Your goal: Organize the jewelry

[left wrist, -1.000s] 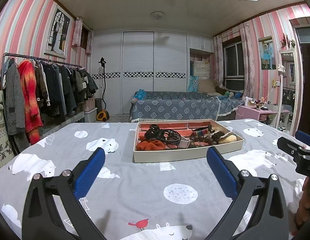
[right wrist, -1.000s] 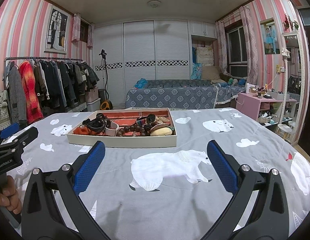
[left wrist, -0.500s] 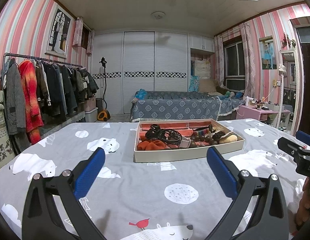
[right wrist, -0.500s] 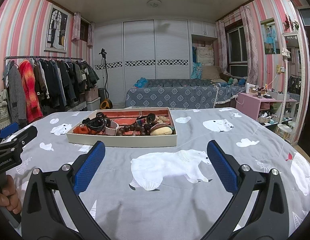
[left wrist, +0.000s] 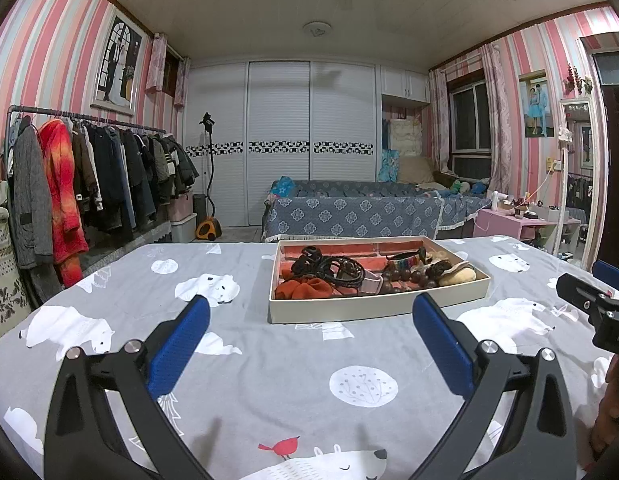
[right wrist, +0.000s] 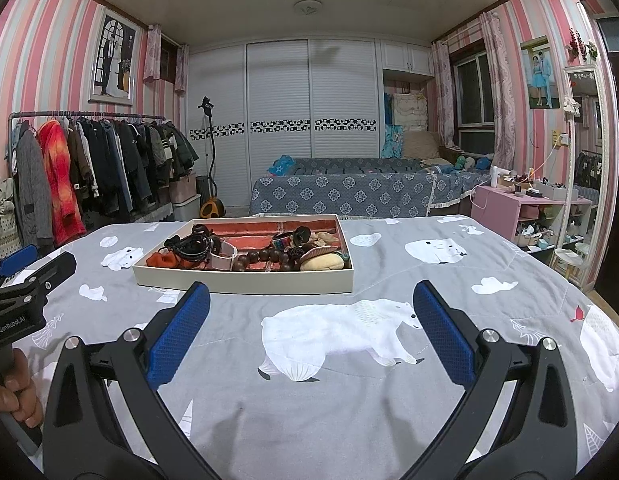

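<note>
A shallow cream box [left wrist: 373,309] with a red lining sits on the grey polar-bear cloth ahead of both grippers; it also shows in the right wrist view [right wrist: 245,283]. It holds a jumble: black cords [left wrist: 329,268], an orange scrunchie [left wrist: 305,289], dark wooden beads [right wrist: 265,257], a striped band [left wrist: 405,259] and a tan pouch [right wrist: 323,263]. My left gripper [left wrist: 309,322] is open and empty, short of the box. My right gripper [right wrist: 309,308] is open and empty, short of the box and right of it.
The table [right wrist: 389,400] is covered by a grey cloth with white bears. A clothes rack [left wrist: 89,184] stands left, a bed [left wrist: 361,212] behind, a pink side table [right wrist: 521,208] at right. The other gripper shows at each view's edge [left wrist: 593,300] [right wrist: 25,284].
Both views have shifted only slightly; the box sits a touch farther right in the left wrist view. Both grippers stay open and empty.
</note>
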{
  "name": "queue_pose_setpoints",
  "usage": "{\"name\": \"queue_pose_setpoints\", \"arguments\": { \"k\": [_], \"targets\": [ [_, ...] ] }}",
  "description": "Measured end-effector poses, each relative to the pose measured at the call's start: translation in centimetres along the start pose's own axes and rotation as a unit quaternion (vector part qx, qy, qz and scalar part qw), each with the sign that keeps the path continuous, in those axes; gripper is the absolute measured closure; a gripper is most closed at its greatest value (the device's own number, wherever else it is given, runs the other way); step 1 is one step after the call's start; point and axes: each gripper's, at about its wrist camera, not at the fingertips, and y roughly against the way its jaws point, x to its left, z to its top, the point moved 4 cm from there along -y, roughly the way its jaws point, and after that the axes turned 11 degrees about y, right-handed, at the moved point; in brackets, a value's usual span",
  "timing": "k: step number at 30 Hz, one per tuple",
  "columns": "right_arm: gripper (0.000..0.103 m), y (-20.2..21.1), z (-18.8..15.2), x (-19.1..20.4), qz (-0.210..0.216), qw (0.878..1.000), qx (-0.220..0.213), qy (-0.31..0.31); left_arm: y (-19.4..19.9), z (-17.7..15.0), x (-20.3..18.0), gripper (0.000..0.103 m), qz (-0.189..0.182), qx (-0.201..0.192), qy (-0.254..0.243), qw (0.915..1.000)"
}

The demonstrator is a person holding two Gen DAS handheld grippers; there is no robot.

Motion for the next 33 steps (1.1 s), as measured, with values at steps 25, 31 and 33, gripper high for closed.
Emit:
{"name": "queue_pose_setpoints", "arguments": {
  "k": [25,31,33],
  "targets": [
    [0.004,-0.30,-0.09,0.42,-0.001,1.000,0.002,0.009,-0.28,-0.05,0.24,0.004,0.003,0.003,0.002,1.0000],
    [0.004,-0.26,-0.07,0.51,0.000,1.000,0.003,0.009,-0.28,-0.06,0.23,0.004,0.003,0.003,0.002,1.0000],
    [0.004,-0.26,-0.07,0.48,0.000,1.000,0.003,0.009,-0.27,-0.06,0.23,0.004,0.003,0.003,0.002,1.0000]
  ]
}}
